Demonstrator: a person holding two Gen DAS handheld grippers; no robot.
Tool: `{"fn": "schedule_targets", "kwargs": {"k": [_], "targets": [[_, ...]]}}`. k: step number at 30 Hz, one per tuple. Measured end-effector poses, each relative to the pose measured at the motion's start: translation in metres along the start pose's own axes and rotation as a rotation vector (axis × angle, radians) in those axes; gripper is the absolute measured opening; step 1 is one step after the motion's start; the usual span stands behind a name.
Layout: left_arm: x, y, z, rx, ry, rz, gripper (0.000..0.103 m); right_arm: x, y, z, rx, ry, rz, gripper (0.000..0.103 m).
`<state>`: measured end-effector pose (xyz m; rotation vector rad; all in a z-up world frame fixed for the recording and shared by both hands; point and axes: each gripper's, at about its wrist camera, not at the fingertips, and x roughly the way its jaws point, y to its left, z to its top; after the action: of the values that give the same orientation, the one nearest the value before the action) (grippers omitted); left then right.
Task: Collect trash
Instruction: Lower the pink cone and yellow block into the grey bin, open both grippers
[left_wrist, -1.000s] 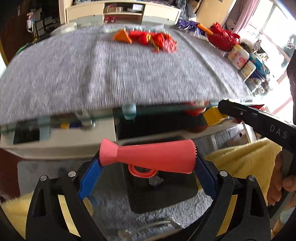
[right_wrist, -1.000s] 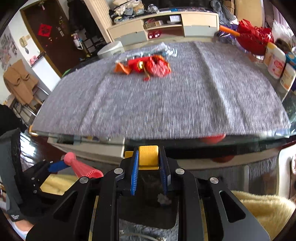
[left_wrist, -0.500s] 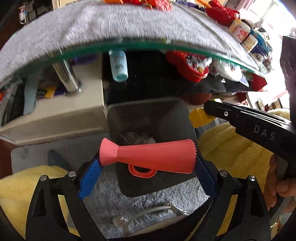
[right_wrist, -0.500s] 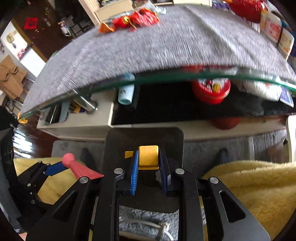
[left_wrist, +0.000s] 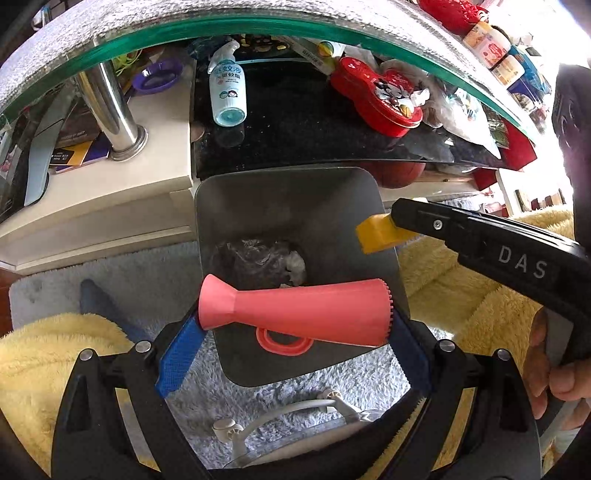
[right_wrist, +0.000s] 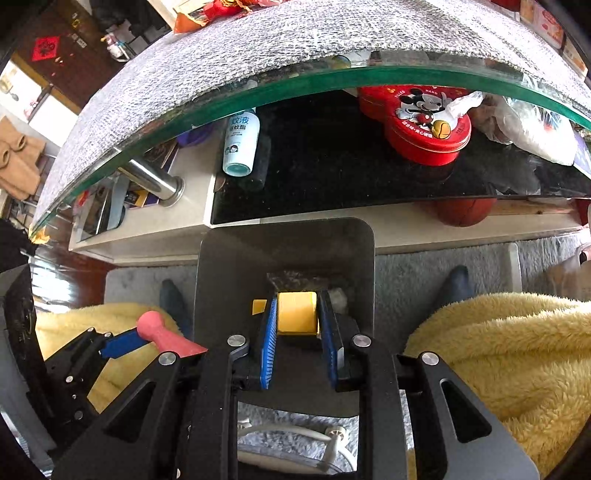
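Holding crumpled plastic and paper, grey bin (left_wrist: 291, 206) sits open.

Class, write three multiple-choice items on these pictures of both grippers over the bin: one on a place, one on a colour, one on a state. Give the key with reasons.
1. Where is the yellow block?
A. on the tabletop
B. between the right gripper's fingers
C. on the rug

2. What colour is the funnel-shaped piece in the left gripper?
A. pink
B. green
C. white

3. The bin is
A. lidded
B. tipped over
C. open, with trash inside

Key:
1 B, the blue pads flank it.
2 A, pink in both views.
3 C, crumpled plastic lies at its bottom.
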<state>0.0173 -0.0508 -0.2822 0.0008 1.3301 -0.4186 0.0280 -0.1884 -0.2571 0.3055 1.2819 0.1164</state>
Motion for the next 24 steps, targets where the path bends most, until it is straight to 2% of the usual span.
{"fn": "schedule_targets", "kwargs": {"k": [2,4,6,11,13,16,24], "targets": [[0.001,0.001,0.001,-0.001,0.001,0.004,0.088,-0.001,0.0,0.002,0.004,-0.002,-0.002,0.025],[0.001,0.001,0.002,0.0,-0.001,0.005,0.093,-0.001,-0.002,0.004,0.009,-0.006,0.001,0.042],[-0.001,0.001,0.002,0.003,-0.009,0.014,0.095,-0.004,-0.003,0.006,0.011,-0.018,-0.006,0.053],[-0.004,0.001,0.006,0.006,-0.017,0.028,0.095,-0.008,-0.005,0.011,0.014,-0.033,-0.022,0.069],[-0.007,0.003,0.008,0.001,-0.019,0.031,0.095,-0.012,-0.007,0.014,0.016,-0.048,-0.038,0.081],[-0.013,0.007,0.012,-0.006,-0.033,0.036,0.095,-0.019,-0.008,0.02,0.011,-0.068,-0.06,0.089],[-0.044,0.017,0.032,-0.034,-0.084,0.047,0.095,-0.055,-0.015,0.049,0.038,-0.154,-0.049,0.09]]}}
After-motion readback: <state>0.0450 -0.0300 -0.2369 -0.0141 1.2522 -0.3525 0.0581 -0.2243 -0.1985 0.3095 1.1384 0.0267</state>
